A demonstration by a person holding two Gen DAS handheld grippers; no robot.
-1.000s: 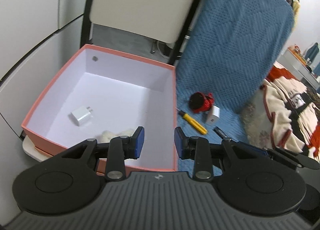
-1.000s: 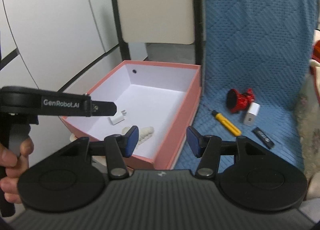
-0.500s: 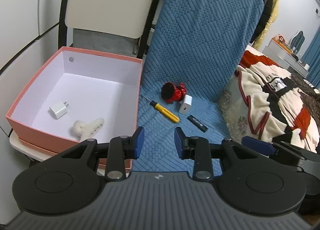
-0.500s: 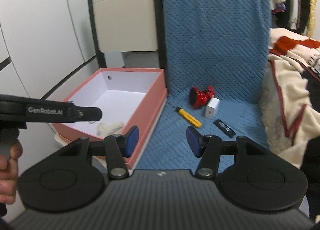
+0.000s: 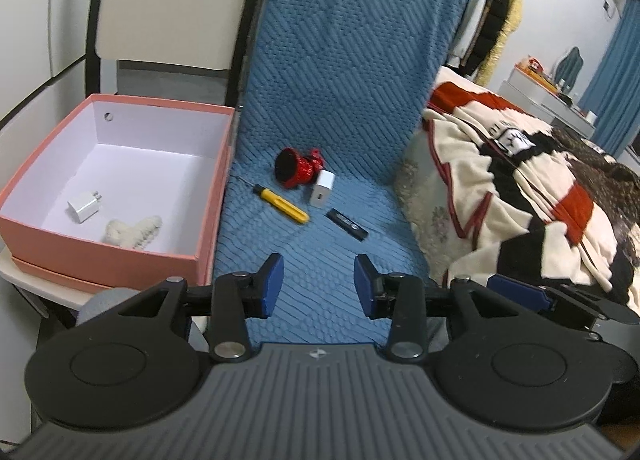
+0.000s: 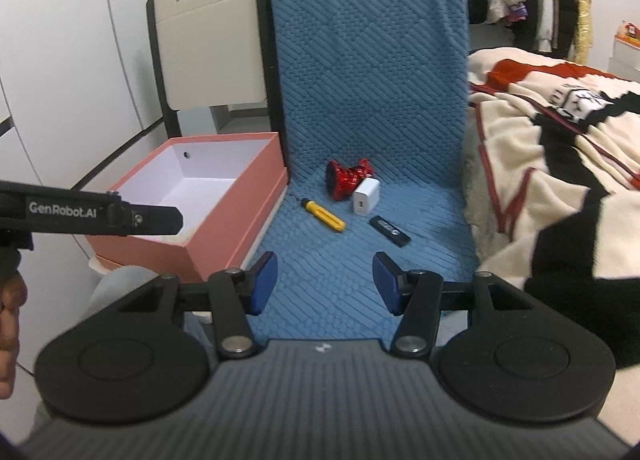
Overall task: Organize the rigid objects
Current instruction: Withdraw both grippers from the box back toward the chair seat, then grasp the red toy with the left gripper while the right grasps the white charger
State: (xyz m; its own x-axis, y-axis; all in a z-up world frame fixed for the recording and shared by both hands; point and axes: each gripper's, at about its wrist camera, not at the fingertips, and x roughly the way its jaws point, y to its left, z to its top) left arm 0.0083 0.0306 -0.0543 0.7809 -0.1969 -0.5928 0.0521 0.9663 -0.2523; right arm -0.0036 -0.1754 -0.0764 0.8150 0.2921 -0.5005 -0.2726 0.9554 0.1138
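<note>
Claws (image 5: 319,285) empty; box (image 5: 208,196) holds charger (image 5: 83,207).

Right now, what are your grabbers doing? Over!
Left gripper open, right gripper open, both empty. Screwdriver on blue seat, outside pink box. Nothing blocking.

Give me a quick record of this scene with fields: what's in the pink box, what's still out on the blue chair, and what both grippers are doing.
container: pink box, open, left of the blue chair cushion
in box: white charger; cream fuzzy item
on cushion: red object; white adapter touching it; yellow screwdriver; black stick
left gripper: open, empty, above cushion front
right gripper: open, empty, aimed at the cushion items
remaining: four items outside the box
</note>
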